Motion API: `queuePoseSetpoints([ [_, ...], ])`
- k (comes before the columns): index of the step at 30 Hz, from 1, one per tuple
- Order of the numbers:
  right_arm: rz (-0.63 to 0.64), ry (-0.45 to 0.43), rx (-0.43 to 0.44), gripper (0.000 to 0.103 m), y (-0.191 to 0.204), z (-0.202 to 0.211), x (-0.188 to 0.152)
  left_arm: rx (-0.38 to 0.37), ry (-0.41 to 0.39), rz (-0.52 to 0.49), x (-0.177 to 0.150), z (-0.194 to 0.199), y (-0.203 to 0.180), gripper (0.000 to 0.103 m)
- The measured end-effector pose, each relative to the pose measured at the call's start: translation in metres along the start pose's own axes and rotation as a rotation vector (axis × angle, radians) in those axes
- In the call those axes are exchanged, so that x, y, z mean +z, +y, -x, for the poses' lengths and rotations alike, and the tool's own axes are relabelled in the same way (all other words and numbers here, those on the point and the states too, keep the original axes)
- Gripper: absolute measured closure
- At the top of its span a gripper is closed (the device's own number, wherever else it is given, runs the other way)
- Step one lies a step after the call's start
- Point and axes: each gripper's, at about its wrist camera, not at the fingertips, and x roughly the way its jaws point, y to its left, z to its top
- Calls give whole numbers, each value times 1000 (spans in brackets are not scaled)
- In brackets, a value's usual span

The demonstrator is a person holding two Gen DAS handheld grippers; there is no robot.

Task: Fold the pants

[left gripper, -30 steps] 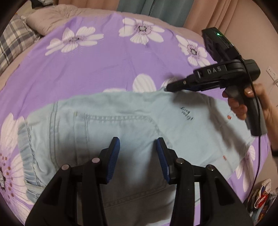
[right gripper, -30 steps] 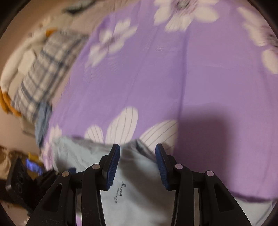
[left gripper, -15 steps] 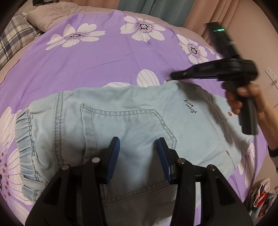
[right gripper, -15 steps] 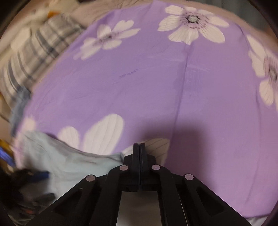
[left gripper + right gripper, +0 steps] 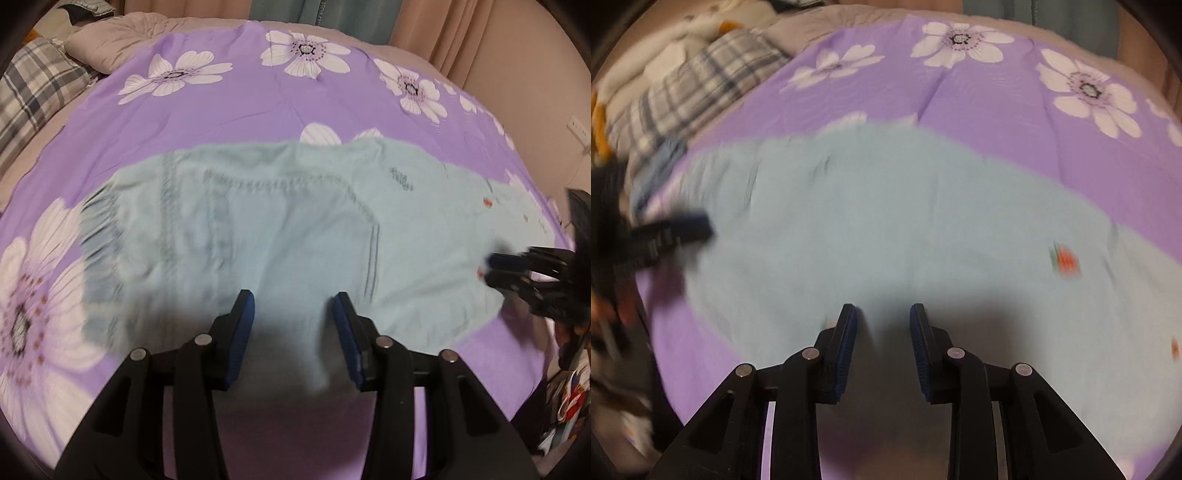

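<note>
Light blue denim pants lie folded flat on a purple bedsheet with white flowers. They also show in the right wrist view. My left gripper is open and empty, above the near edge of the pants. My right gripper is open and empty, above the pants' near edge by the leg end. The right gripper shows blurred in the left wrist view at the pants' right end. The left gripper shows blurred in the right wrist view at the left.
A plaid pillow and a beige quilt lie at the bed's far left. Curtains hang behind the bed. Clutter sits on the floor at the right. The plaid pillow shows in the right wrist view.
My right gripper shut at the pants' far edge, then moved to the near right end and opened. My left gripper pulled back toward the near edge, still open.
</note>
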Motion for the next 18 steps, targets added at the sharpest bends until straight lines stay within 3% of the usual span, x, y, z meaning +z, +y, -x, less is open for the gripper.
queuePoseSetpoints([
  [4, -28, -15, 42, 68, -4, 29, -36, 29, 17, -20, -13, 14, -5, 58],
  [8, -229, -27, 67, 67, -45, 55, -53, 47, 15, -29, -10, 24, -11, 55],
  [11, -491, -157, 56, 59, -105, 86, -77, 12, 5, -29, 0, 26, -22, 53],
  [15, -936, -359, 25, 54, -194, 121, -134, -53, -5, -28, 19, 18, -47, 53],
  [18, -1113, -441, -28, 53, -229, 132, -165, -123, -4, -22, 35, 7, -71, 52],
])
